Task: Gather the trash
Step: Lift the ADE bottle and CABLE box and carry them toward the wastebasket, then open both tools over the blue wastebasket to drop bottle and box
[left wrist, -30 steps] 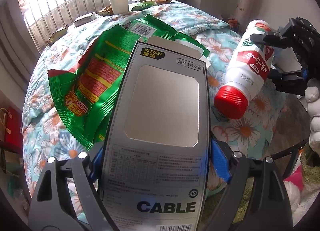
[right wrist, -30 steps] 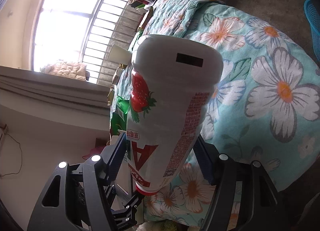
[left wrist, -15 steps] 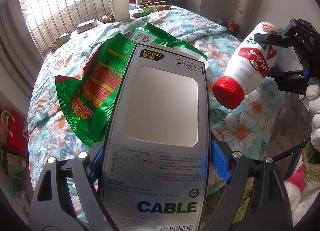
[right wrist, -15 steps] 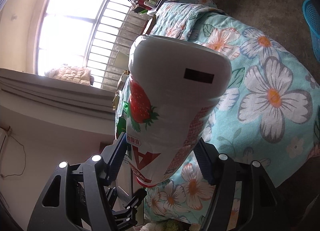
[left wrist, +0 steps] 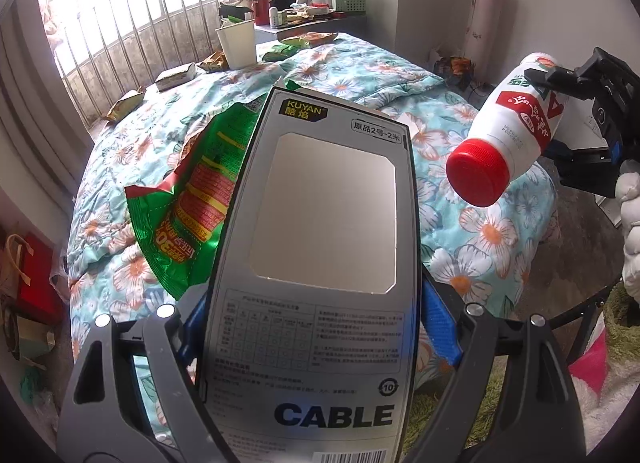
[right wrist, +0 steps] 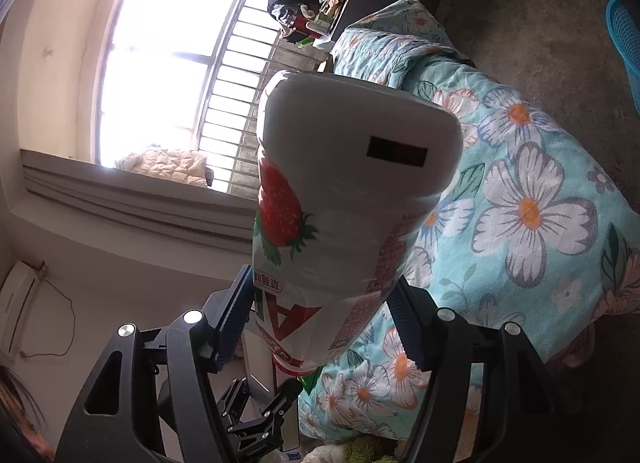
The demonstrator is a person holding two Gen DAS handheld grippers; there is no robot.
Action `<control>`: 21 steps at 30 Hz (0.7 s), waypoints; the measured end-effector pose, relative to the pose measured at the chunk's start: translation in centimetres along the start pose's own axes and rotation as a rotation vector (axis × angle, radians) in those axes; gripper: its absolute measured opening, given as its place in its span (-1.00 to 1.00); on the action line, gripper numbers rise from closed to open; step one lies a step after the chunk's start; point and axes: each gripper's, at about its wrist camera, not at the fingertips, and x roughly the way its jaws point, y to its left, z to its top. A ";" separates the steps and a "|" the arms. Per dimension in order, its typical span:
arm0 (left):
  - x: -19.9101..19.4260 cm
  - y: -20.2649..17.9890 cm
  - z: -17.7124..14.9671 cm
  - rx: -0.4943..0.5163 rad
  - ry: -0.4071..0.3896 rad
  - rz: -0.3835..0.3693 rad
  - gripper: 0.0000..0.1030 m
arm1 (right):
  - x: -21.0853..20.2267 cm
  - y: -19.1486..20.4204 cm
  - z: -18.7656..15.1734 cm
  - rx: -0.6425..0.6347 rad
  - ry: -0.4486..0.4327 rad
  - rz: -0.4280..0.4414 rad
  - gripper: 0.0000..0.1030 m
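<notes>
Two grips are on, both above the flower-print quilt (left wrist: 344,75): my left gripper (left wrist: 316,327) clamps the flat grey cardboard cable box (left wrist: 320,247) over a green foil snack bag (left wrist: 192,199); further right, my right gripper (right wrist: 320,319) squeezes the white strawberry-drink bottle (right wrist: 340,199), red cap (left wrist: 478,173) tipped toward the quilt.

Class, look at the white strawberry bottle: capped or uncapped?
Capped: the red cap sits on the neck of the bottle.

Floral quilt (left wrist: 352,75), window railing (left wrist: 120,23), blue basket (right wrist: 624,35)
</notes>
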 end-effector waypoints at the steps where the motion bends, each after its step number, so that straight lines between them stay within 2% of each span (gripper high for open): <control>1: -0.2 -0.1 0.5 0.002 -0.008 -0.014 0.57 | -0.8 0.0 0.2 0.000 -0.016 0.008 0.23; 4: -0.8 -0.8 2.9 0.017 -0.044 -0.064 0.57 | -4.0 0.2 1.4 -0.001 -0.088 0.015 0.23; 7: -1.2 -2.5 6.3 0.047 -0.082 -0.140 0.57 | -8.4 0.0 2.8 -0.010 -0.205 -0.012 0.23; 11: -0.7 -6.8 12.1 0.112 -0.116 -0.270 0.57 | -14.9 -1.4 4.5 -0.004 -0.397 -0.110 0.23; 16: 3.2 -15.5 19.6 0.186 -0.073 -0.474 0.58 | -20.2 -5.2 6.3 0.054 -0.590 -0.324 0.23; 21: 10.5 -26.7 24.5 0.273 0.018 -0.600 0.58 | -22.3 -12.0 8.6 0.192 -0.672 -0.437 0.23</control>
